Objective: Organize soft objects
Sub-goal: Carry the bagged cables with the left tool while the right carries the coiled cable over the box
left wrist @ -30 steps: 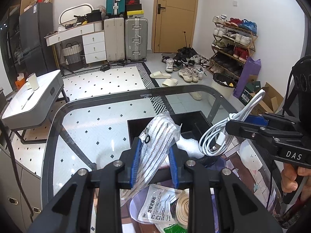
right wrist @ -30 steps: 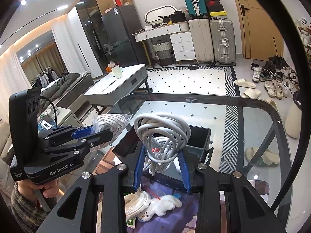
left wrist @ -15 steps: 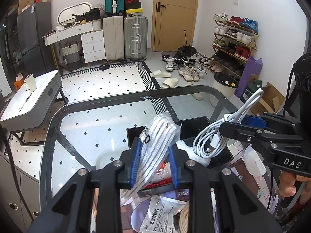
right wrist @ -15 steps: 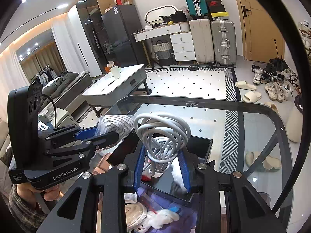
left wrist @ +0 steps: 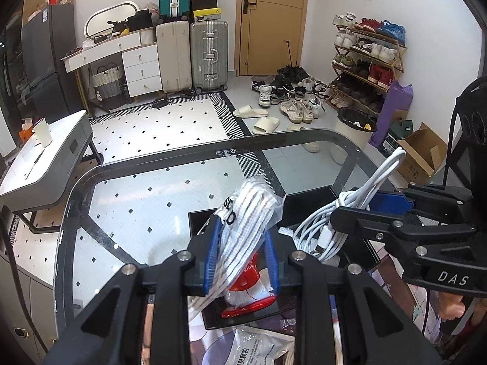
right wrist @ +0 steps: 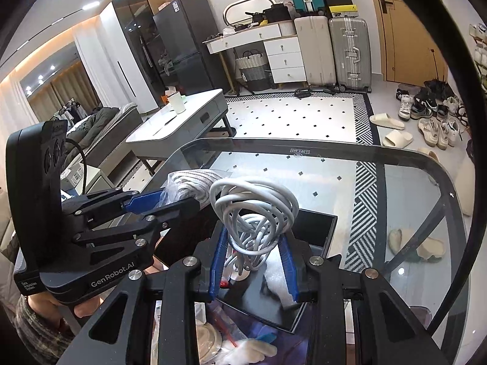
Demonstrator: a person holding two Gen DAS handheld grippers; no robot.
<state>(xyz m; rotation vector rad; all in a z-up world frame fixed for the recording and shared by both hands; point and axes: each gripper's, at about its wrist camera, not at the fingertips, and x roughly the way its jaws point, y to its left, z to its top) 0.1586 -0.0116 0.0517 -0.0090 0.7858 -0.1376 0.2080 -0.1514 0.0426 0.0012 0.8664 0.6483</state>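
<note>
A: Why is the left gripper (left wrist: 242, 258) clamped on that bag (left wrist: 248, 216)?

B: Its jaws pinch the bagged white cord low down, so the pack stands up toward 12 o'clock, clear of the desk (left wrist: 146, 200). I'd judge it's bound for the black box (left wrist: 316, 196) below.

A: And the right gripper (right wrist: 254, 261)?

B: Jaws closed on the cable (right wrist: 254, 210); the coil's tail sits between them, loops bulging at 12 o'clock. The box lies beneath, from 6 toward 3 o'clock.

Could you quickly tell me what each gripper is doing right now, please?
Left gripper: shut on the bagged laces.
Right gripper: shut on the white cable.
</note>
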